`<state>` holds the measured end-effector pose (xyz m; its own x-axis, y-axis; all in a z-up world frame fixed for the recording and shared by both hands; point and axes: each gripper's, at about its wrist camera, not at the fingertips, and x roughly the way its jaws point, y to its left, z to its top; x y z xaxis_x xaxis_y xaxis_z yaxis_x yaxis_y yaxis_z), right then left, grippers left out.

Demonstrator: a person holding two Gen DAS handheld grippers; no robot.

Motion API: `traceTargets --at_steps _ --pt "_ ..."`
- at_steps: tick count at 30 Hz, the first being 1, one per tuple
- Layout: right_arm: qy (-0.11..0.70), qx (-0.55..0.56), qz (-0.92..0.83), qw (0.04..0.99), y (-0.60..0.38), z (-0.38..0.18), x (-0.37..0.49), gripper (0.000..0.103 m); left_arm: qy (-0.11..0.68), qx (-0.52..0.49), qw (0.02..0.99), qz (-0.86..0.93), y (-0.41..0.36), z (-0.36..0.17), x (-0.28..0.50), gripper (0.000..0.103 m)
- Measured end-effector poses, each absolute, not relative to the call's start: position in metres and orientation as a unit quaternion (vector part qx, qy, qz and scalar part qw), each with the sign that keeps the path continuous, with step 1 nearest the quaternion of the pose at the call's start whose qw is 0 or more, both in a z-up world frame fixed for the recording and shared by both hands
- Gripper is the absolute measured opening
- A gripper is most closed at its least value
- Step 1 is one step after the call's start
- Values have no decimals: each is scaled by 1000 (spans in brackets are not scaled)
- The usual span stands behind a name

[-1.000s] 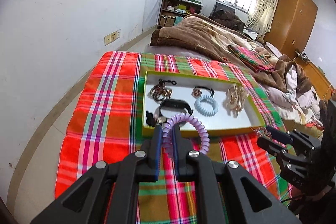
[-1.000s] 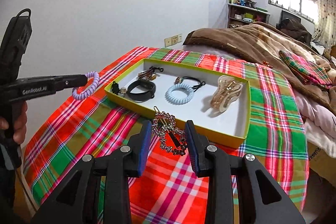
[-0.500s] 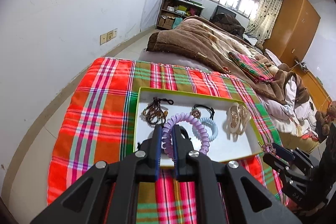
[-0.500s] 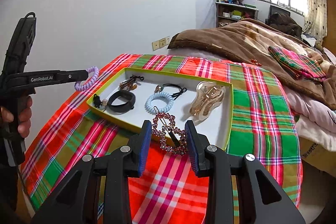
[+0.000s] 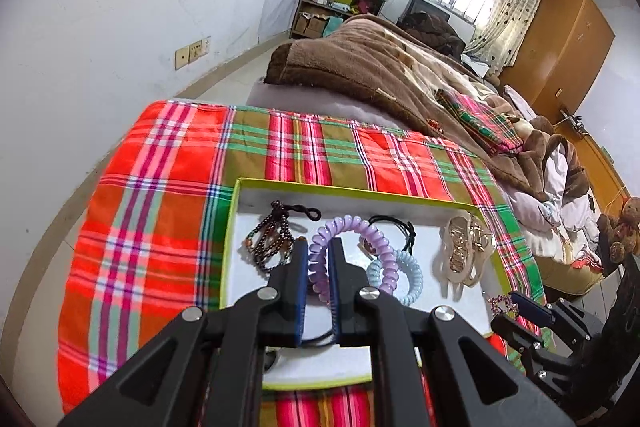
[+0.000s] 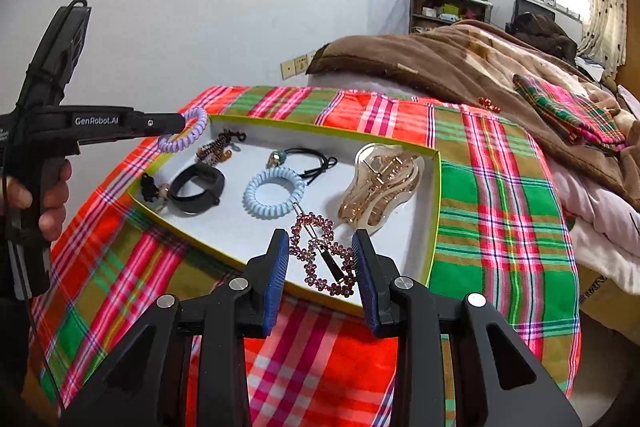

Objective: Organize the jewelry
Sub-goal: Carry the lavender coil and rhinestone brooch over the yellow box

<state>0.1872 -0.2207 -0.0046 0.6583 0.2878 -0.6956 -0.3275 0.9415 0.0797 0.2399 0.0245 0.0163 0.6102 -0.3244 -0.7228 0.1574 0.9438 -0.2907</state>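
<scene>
Step in hand, judged: carry-to-box, both tongs loaded and over the tray point(image 6: 436, 187). Left gripper point(image 5: 319, 259) pinched nearly closed on purple coil hair tie point(image 5: 362, 231), loop sticking out past the tips, hanging above the tray's left-middle, over beaded bracelet point(image 5: 268, 243) and blue coil tie point(image 5: 412, 277). Right gripper point(image 6: 322, 255) held at a middling gap, clamped on rhinestone hair clip point(image 6: 320, 247) across its width, above the tray's near edge beside the blue coil tie point(image 6: 274, 191).

Next move, judged: lower each piece to bare white floor of the tray, then release; free space looks to be near front right and front left. Risk of dropping purple tie onto the bracelet pile.

Materials: coil ties springy plastic, glossy, spiral. Clip rigid, open outline of small pinkish flower stones with black bar. Claw clip point(image 6: 378, 187) clear and gold, hard, ribbed. Black band point(image 6: 196, 187) matte, stiff. Tray card, white inside, lime rim. Plaid cloth point(image 6: 496, 195) soft, woven.
</scene>
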Motion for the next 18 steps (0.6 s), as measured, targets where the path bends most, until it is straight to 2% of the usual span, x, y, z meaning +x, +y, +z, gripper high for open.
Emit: traceTargets --at_steps 18 --pt "416 -48 195 887 -222 -27 210 34 447 -91 878 -145 -1 -11 267 10"
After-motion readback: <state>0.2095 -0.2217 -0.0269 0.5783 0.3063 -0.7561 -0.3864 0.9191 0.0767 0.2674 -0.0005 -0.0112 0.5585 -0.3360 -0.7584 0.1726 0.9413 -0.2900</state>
